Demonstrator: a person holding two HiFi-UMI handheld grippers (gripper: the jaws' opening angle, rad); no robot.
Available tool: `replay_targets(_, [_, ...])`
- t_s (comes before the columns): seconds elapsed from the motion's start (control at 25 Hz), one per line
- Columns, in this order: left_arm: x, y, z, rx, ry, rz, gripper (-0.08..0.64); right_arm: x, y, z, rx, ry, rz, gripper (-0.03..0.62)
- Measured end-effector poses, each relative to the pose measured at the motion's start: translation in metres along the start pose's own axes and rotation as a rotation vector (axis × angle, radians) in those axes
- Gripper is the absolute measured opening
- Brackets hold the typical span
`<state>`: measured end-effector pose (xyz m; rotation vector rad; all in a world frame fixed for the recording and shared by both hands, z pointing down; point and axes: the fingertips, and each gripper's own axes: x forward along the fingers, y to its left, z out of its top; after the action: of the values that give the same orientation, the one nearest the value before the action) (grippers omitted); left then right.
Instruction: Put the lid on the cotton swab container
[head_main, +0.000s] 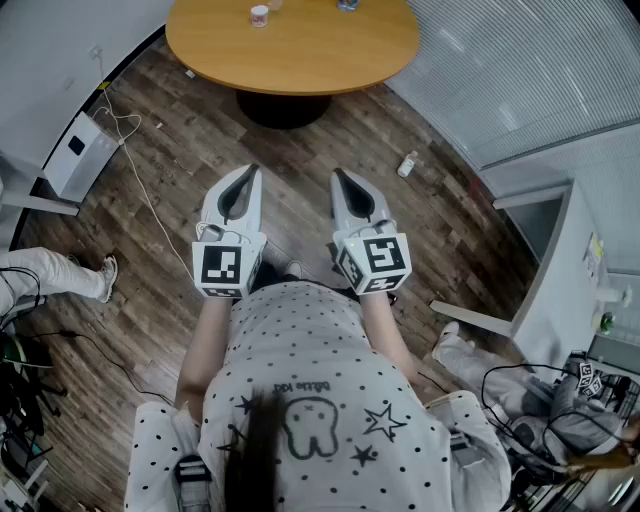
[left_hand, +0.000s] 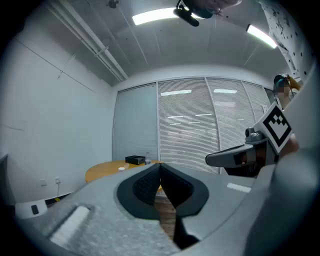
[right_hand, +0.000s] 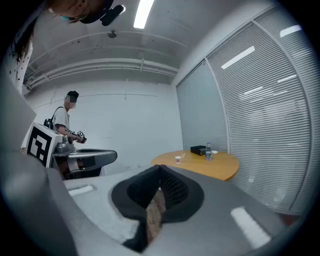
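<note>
here, the left gripper (head_main: 252, 172) and right gripper (head_main: 338, 176) are held side by side, both with jaws pressed together on nothing, while the small white cotton swab container (head_main: 259, 15) sits well ahead of both tips, untouched, on the round wooden table (head_main: 300, 55).

The left gripper (head_main: 253, 170) and the right gripper (head_main: 336, 174) have grey shells that look like matt plastic, a little grainy. Their pads (left_hand: 145, 186) are black and rough, with a fine dotted pattern. Ahead of them, the table (head_main: 300, 55) is smooth light wood with a soft shine. Below them, the floor (head_main: 180, 170) is dark wood planks, matt, with visible grain.
</note>
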<state>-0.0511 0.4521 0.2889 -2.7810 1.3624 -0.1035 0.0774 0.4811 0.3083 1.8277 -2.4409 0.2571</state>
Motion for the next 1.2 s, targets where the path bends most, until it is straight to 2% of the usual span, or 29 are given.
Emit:
replay_targets(0.68, [-0.002, -0.014, 0.008, -0.003, -0.021, 0.015, 0.011, -0.012, -0.003, 0.004, -0.021, -0.01, 0.027, 0.003])
replay_targets(0.92, [-0.005, -0.022, 0.008, 0.006, -0.022, 0.018, 0.011, -0.02, -0.001, 0.012, -0.051, -0.059, 0.059, 0.003])
replay_targets(1.08, [-0.01, -0.024, 0.006, 0.017, -0.006, -0.005, 0.011, -0.022, 0.006, 0.015, -0.08, -0.074, 0.073, 0.003])
replay_targets(1.2, [-0.011, -0.023, 0.002, 0.007, -0.005, -0.013, 0.009, -0.021, 0.008, 0.014, -0.052, -0.089, 0.077, 0.003])
